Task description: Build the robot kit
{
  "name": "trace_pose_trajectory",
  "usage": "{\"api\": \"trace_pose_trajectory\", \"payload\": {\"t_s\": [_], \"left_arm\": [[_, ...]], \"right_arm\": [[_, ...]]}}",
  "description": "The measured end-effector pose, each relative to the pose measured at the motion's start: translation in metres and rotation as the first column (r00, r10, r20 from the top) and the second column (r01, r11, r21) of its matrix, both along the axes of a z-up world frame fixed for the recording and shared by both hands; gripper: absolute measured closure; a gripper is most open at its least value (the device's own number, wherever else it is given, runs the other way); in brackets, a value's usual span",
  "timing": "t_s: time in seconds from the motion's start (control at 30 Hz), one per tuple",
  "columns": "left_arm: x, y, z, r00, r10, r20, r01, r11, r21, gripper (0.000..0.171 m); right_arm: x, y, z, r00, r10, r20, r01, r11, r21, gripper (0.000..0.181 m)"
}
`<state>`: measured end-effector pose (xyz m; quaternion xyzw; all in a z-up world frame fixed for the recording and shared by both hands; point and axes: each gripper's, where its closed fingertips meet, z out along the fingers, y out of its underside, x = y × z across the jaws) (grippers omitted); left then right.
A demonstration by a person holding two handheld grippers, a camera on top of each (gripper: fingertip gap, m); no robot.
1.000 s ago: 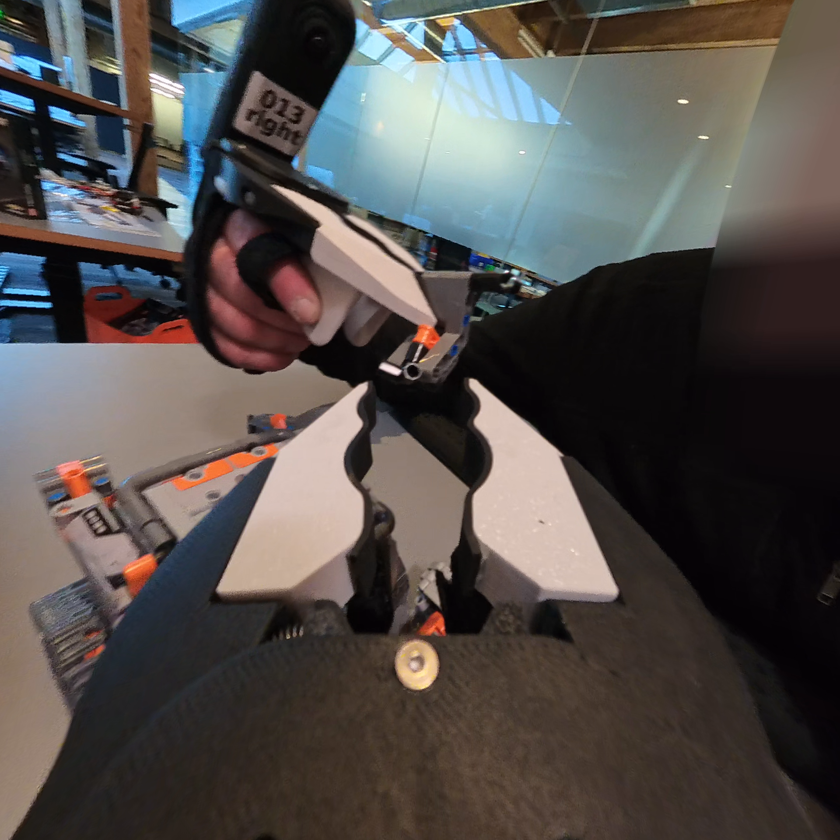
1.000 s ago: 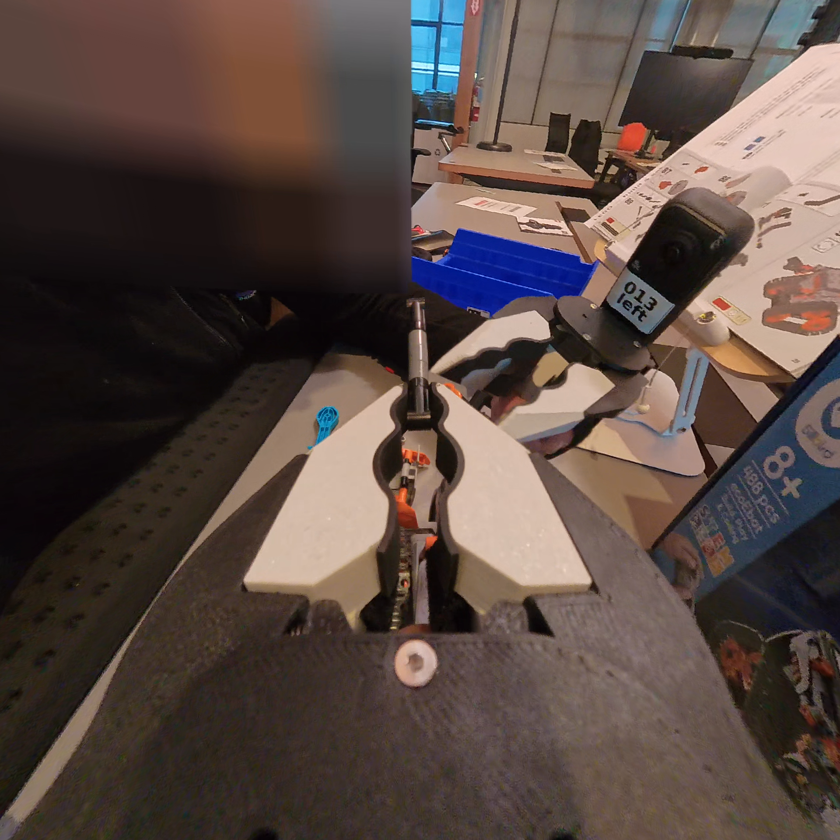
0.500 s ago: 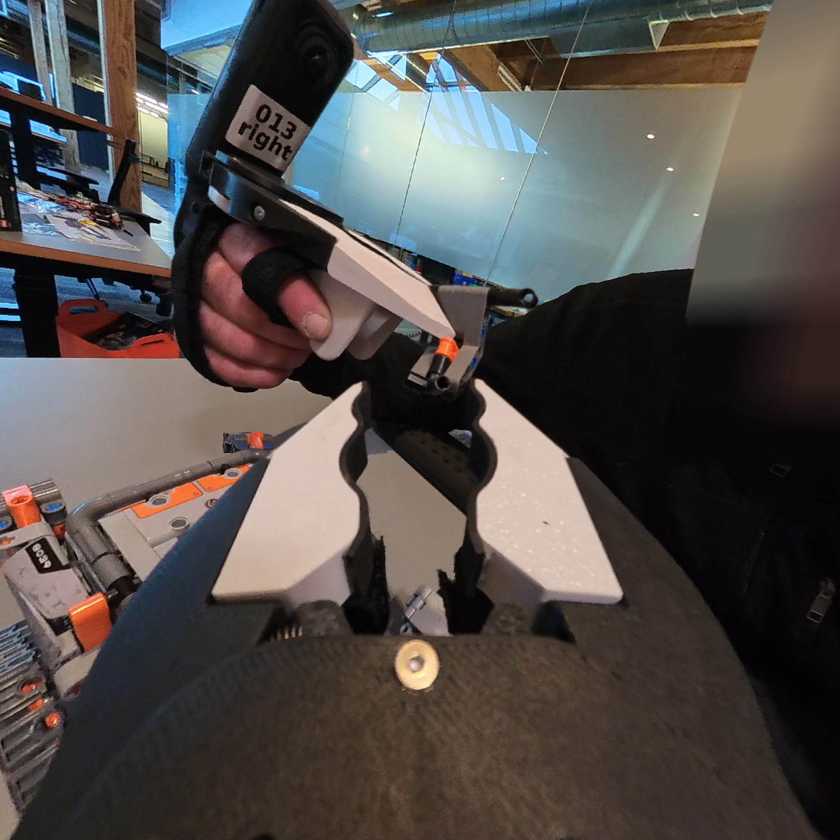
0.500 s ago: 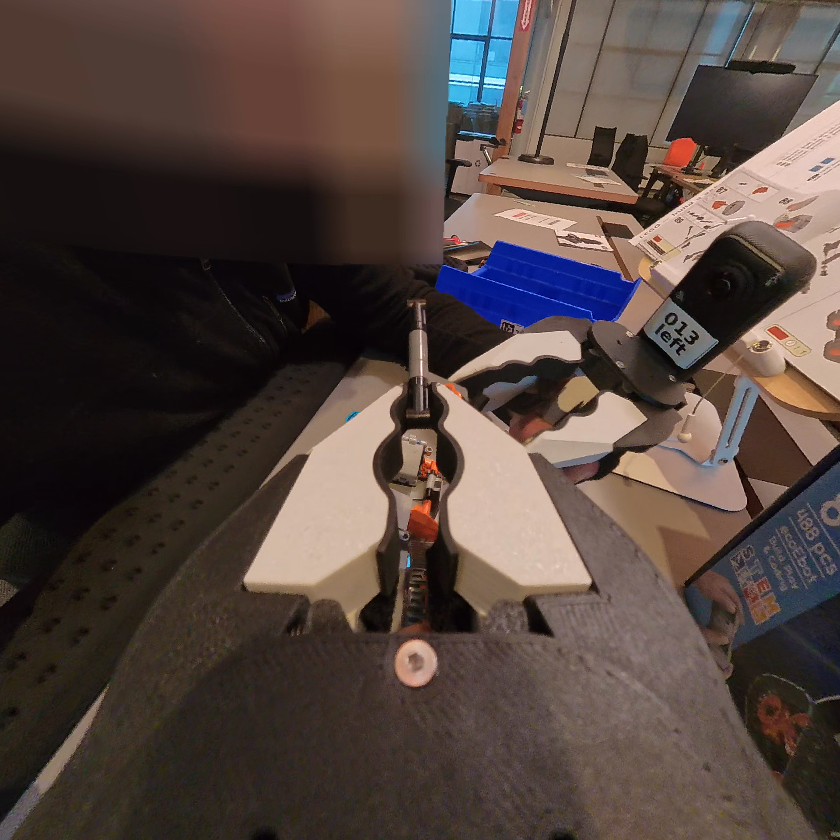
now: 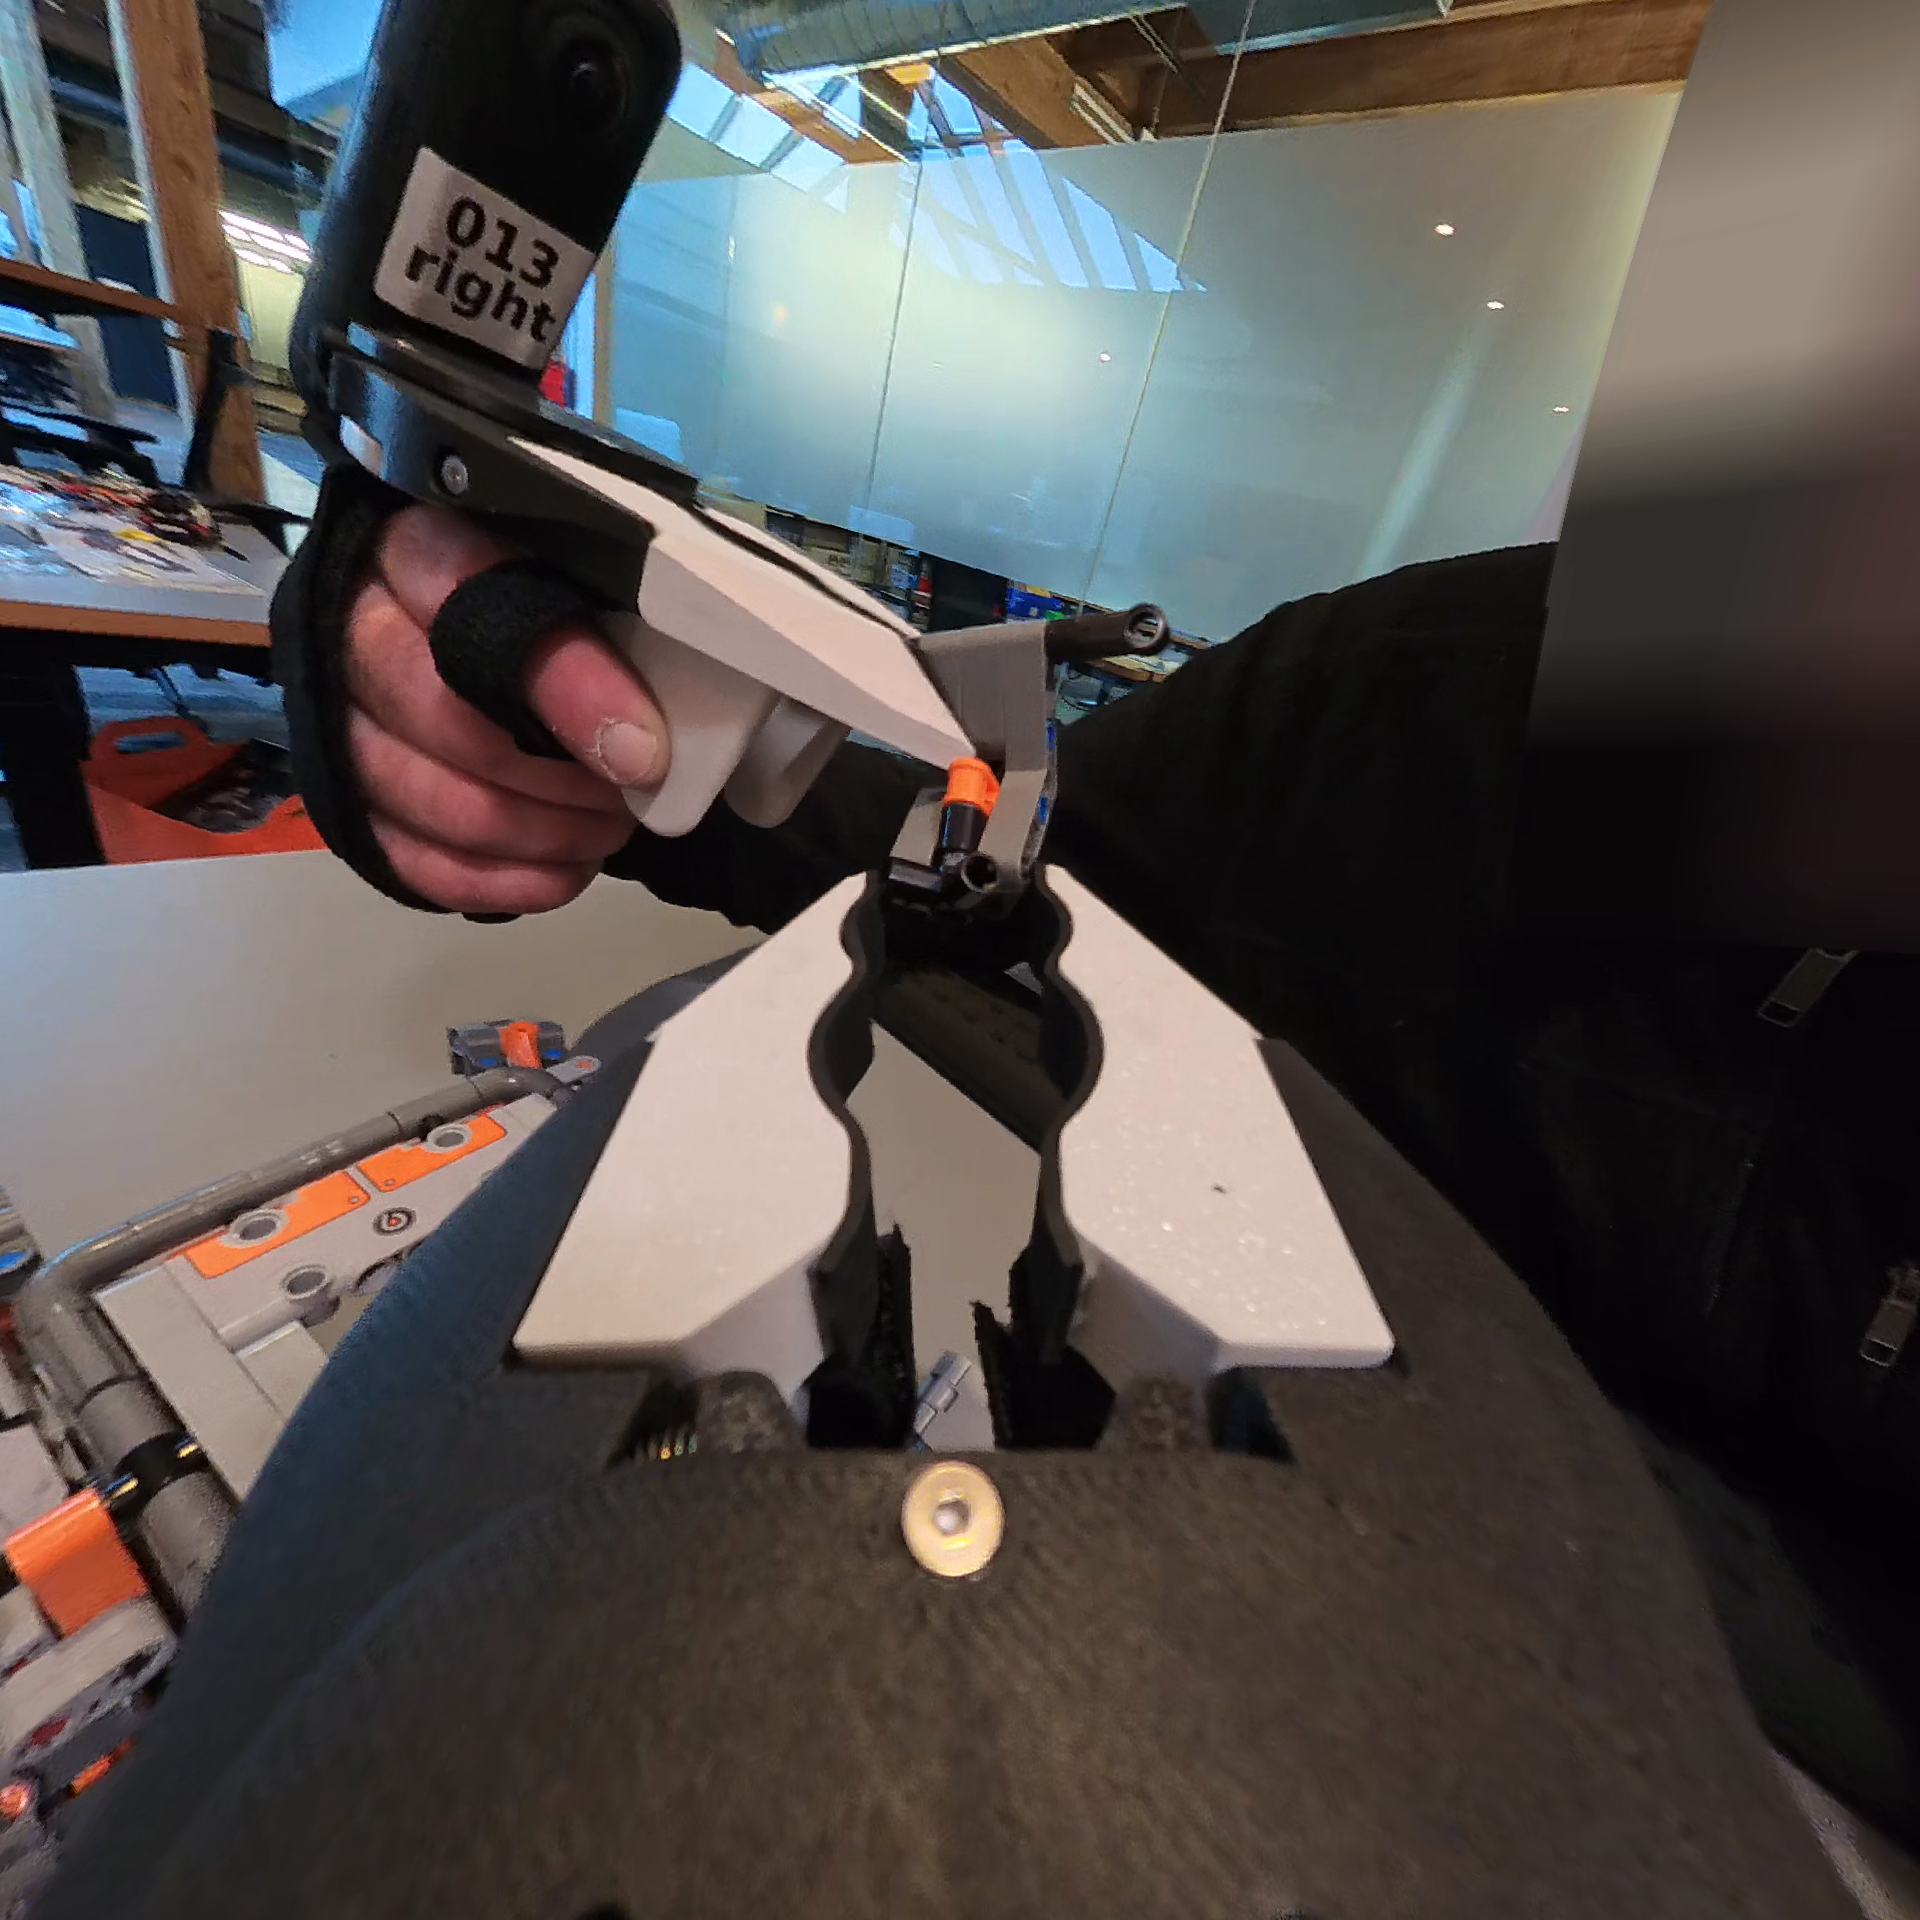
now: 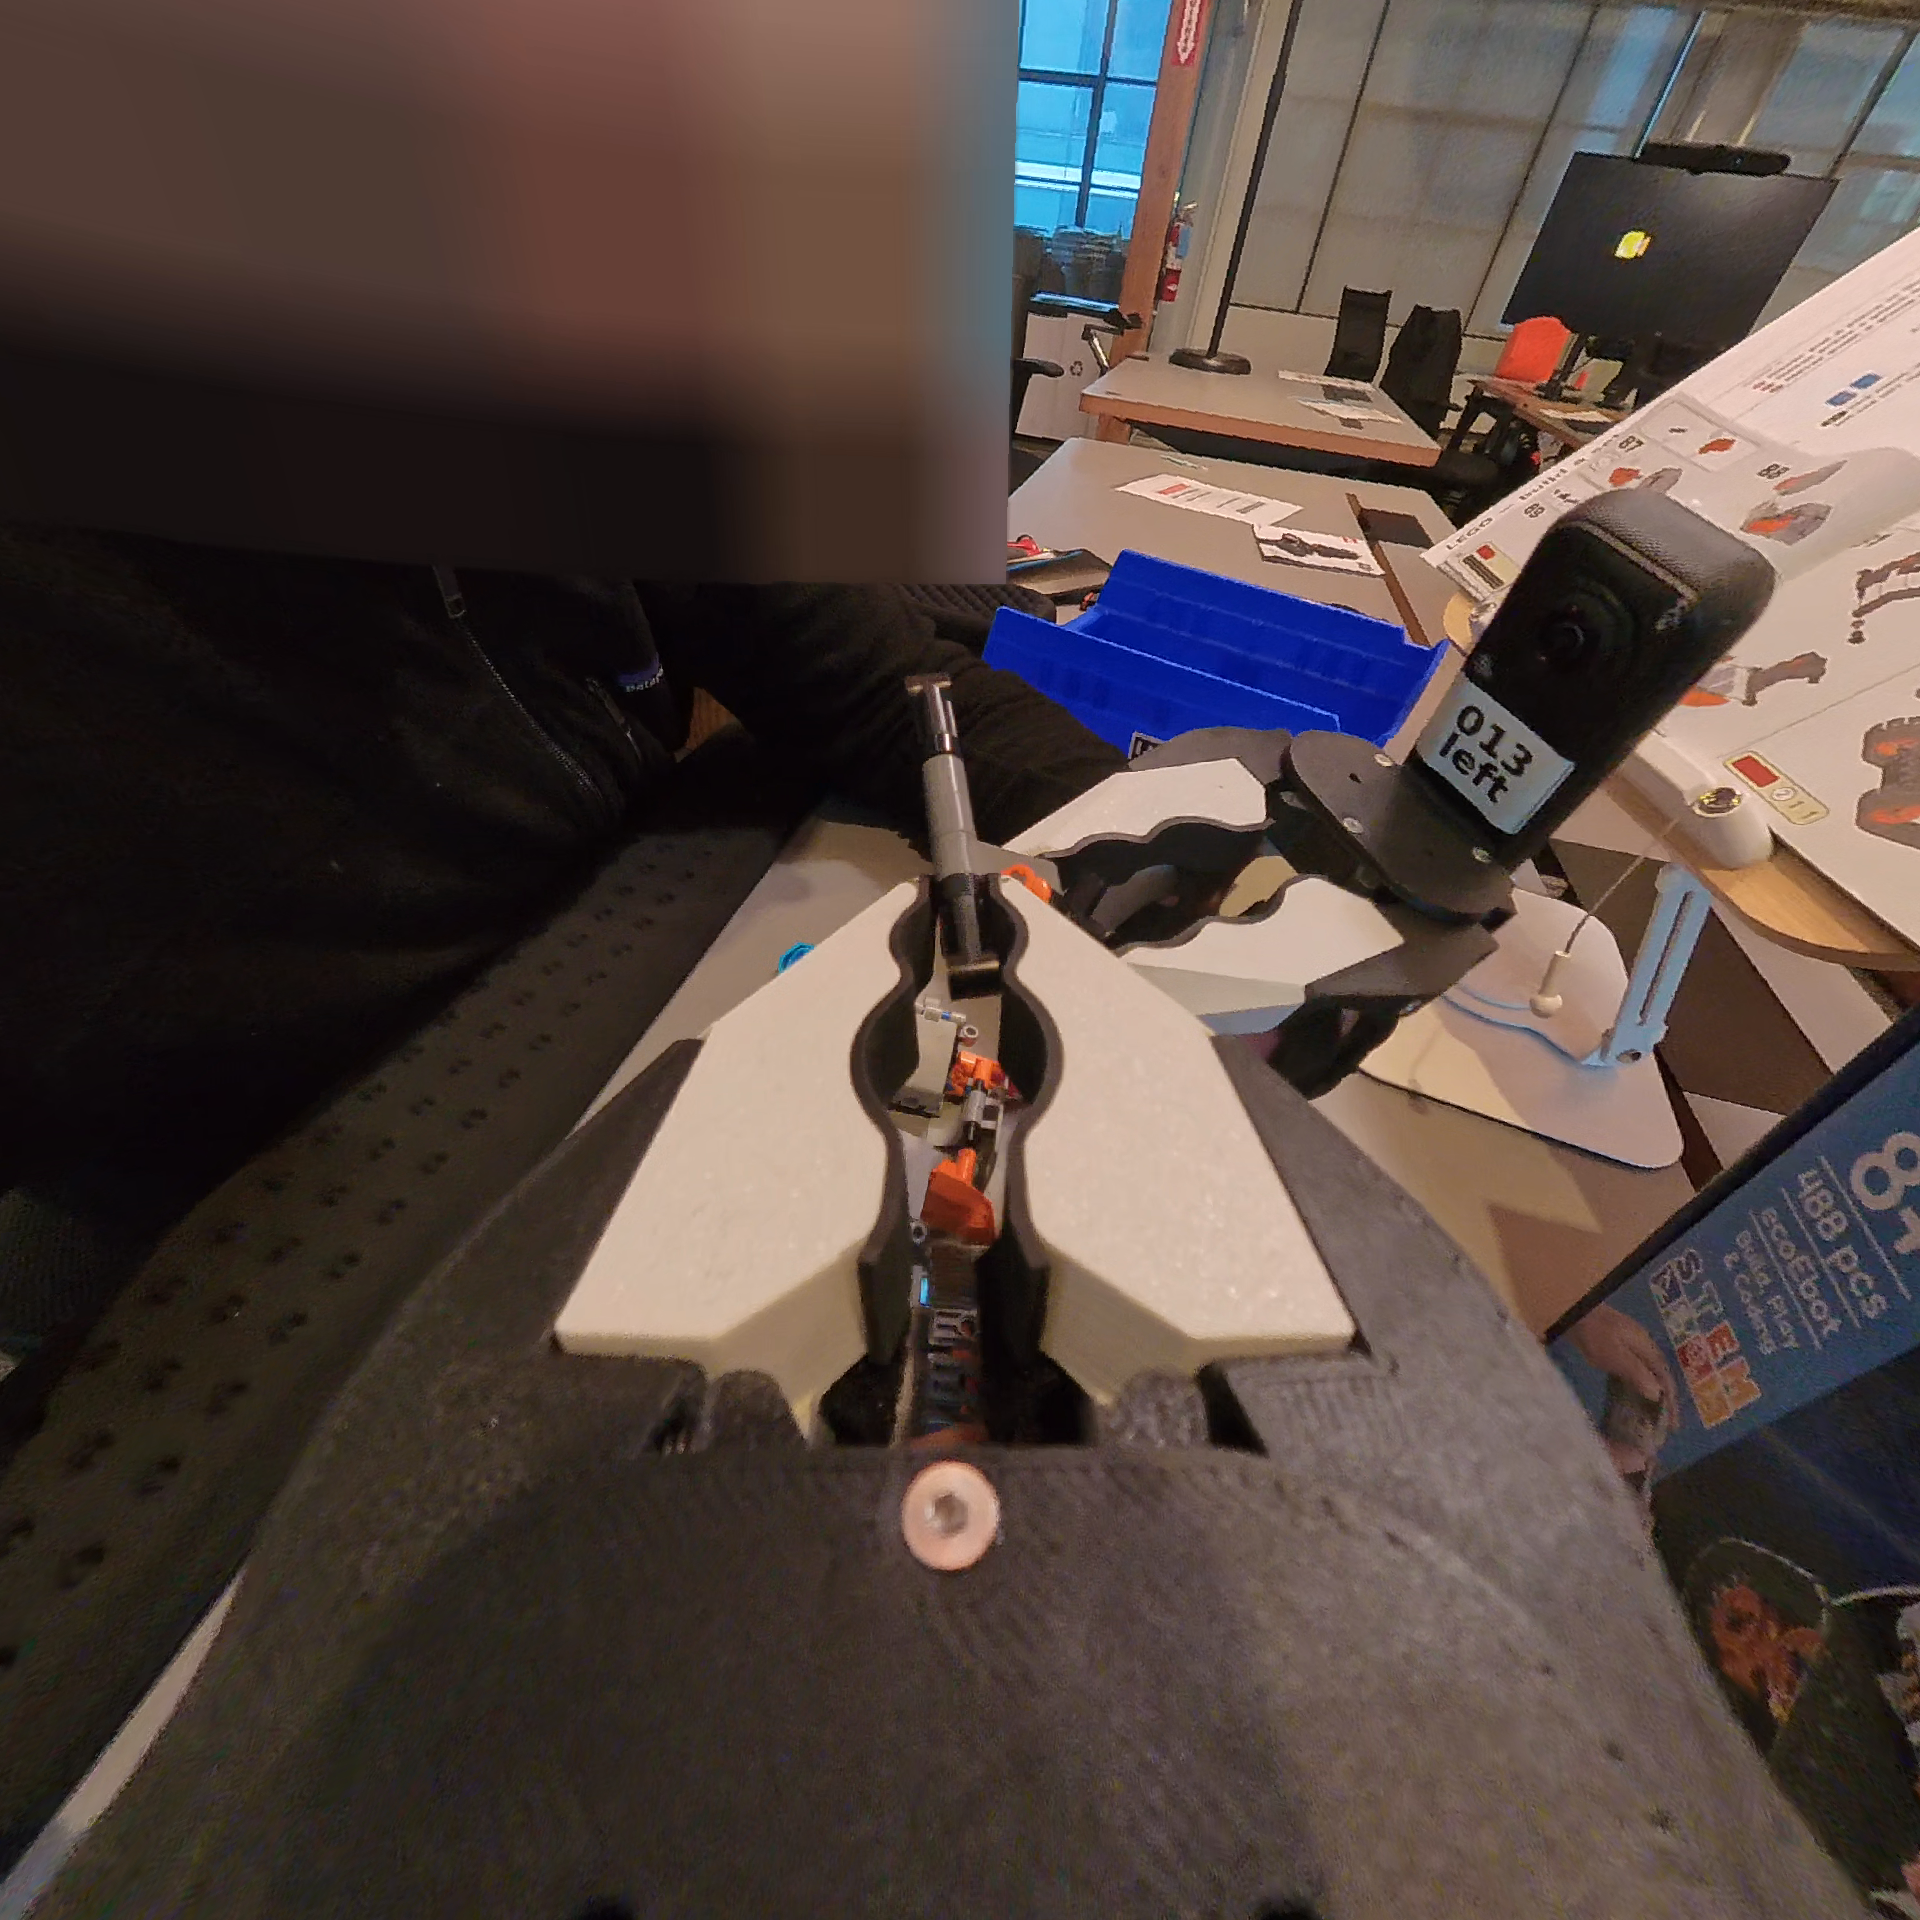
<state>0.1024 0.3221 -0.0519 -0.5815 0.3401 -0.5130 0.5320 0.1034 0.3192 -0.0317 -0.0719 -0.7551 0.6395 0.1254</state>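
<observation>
While its white fingers stand parted with nothing between them, the left gripper [image 5: 956, 904] hovers just under a small grey-and-orange brick assembly [image 5: 987, 769]. The right gripper [image 6: 961, 914] is clamped on that assembly's dark axle [image 6: 948, 821], its fingertips pressed against it. Lower left lies a larger grey and orange model [image 5: 260, 1278] on the pale table [image 5: 208, 987]. Beyond sits a blue bin [image 6: 1205, 649].

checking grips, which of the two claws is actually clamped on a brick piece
The right claw: it is shut on the small grey and orange brick assembly. The left claw is open, its tips right beside that assembly with nothing gripped.
</observation>
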Motion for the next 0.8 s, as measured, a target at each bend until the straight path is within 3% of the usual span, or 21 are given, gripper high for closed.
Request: {"api": "trace_pose_trajectory", "payload": {"t_s": [0.33, 0.47, 0.67, 0.8], "left_arm": [[-0.008, 0.006, 0.004, 0.998, 0.063, -0.001, -0.063, 0.998, 0.02, 0.146], [-0.021, 0.015, 0.003, 0.992, 0.126, -0.017, -0.126, 0.992, 0.003, 0.141], [-0.062, 0.031, -0.015, 0.942, 0.291, -0.165, -0.291, 0.956, 0.025, 0.14], [-0.075, 0.033, -0.018, 0.913, 0.339, -0.225, -0.336, 0.94, 0.055, 0.14]], "right_arm": [[-0.01, 0.007, 0.003, 0.996, -0.086, -0.006, 0.086, 0.996, 0.028, 0.17], [-0.023, 0.014, 0.003, 0.981, -0.195, 0.003, 0.194, 0.978, 0.077, 0.174], [-0.058, 0.043, -0.013, 0.84, -0.517, 0.167, 0.476, 0.848, 0.233, 0.175], [-0.068, 0.047, -0.034, 0.735, -0.637, 0.232, 0.552, 0.761, 0.342, 0.176]]}}
